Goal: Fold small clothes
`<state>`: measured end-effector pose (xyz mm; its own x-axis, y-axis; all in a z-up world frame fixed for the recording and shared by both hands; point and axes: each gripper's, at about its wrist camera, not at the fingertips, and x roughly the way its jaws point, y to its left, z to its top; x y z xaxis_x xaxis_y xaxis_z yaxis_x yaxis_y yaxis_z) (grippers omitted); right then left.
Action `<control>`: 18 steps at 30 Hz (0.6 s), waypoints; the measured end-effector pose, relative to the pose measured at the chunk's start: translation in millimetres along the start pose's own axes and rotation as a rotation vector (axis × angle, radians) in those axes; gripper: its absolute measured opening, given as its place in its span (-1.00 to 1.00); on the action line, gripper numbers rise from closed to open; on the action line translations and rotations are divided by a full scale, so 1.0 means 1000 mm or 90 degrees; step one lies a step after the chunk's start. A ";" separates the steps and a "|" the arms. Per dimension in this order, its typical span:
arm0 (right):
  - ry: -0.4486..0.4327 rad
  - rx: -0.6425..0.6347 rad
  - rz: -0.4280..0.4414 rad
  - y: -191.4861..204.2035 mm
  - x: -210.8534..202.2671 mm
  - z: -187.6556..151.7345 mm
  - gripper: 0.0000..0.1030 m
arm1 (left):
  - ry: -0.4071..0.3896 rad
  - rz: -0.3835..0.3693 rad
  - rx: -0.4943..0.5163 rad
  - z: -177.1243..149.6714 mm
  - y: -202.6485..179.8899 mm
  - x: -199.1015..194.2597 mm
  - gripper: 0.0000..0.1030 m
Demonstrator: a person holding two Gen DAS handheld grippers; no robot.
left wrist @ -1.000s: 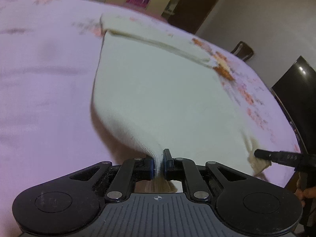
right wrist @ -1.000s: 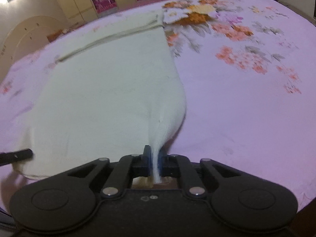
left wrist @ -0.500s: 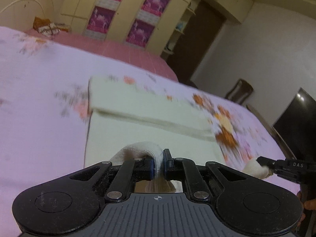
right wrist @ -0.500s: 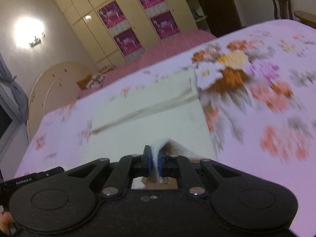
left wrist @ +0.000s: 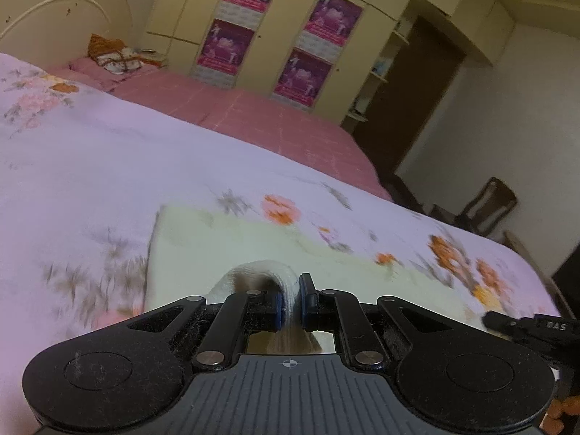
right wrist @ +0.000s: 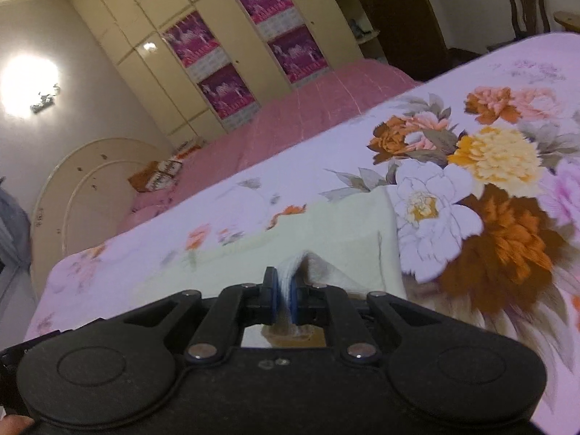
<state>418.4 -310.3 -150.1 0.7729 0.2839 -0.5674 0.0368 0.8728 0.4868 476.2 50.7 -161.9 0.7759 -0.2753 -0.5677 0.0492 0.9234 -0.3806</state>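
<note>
A cream garment (left wrist: 217,239) lies flat on the floral bedsheet (left wrist: 90,166); it also shows in the right wrist view (right wrist: 326,228). My left gripper (left wrist: 290,304) is shut on a corner of the garment, which curls up over its fingers. My right gripper (right wrist: 284,297) is shut on the other corner. Both hold their corners low over the far part of the garment. The tip of the right gripper (left wrist: 525,326) shows at the right edge of the left wrist view.
A pink quilt (left wrist: 253,116) covers the bed beyond the sheet. A rounded headboard (right wrist: 90,181) and a wardrobe with posters (left wrist: 275,36) stand behind. A dark chair (left wrist: 489,206) is at the right.
Both grippers carried the near corners of the garment forward over its far part, and the cameras tilted up. Less of the garment shows now.
</note>
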 end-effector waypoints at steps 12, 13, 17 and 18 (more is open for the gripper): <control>0.012 0.053 -0.059 -0.026 0.061 0.038 0.12 | 0.015 0.051 -0.086 0.025 0.019 0.051 1.00; -0.015 0.052 -0.074 -0.026 0.055 0.040 0.54 | -0.036 0.071 -0.077 0.027 0.017 0.041 1.00; -0.025 -0.008 -0.088 -0.021 0.052 0.045 0.04 | -0.022 0.079 -0.022 0.029 0.013 0.040 0.99; -0.023 -0.035 -0.091 -0.017 0.052 0.043 -0.01 | -0.019 0.081 0.006 0.025 0.010 0.039 0.99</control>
<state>484.7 -327.5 -159.2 0.7849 0.1407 -0.6034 0.1148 0.9240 0.3647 523.0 55.8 -169.7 0.7949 -0.1471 -0.5887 -0.0454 0.9531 -0.2993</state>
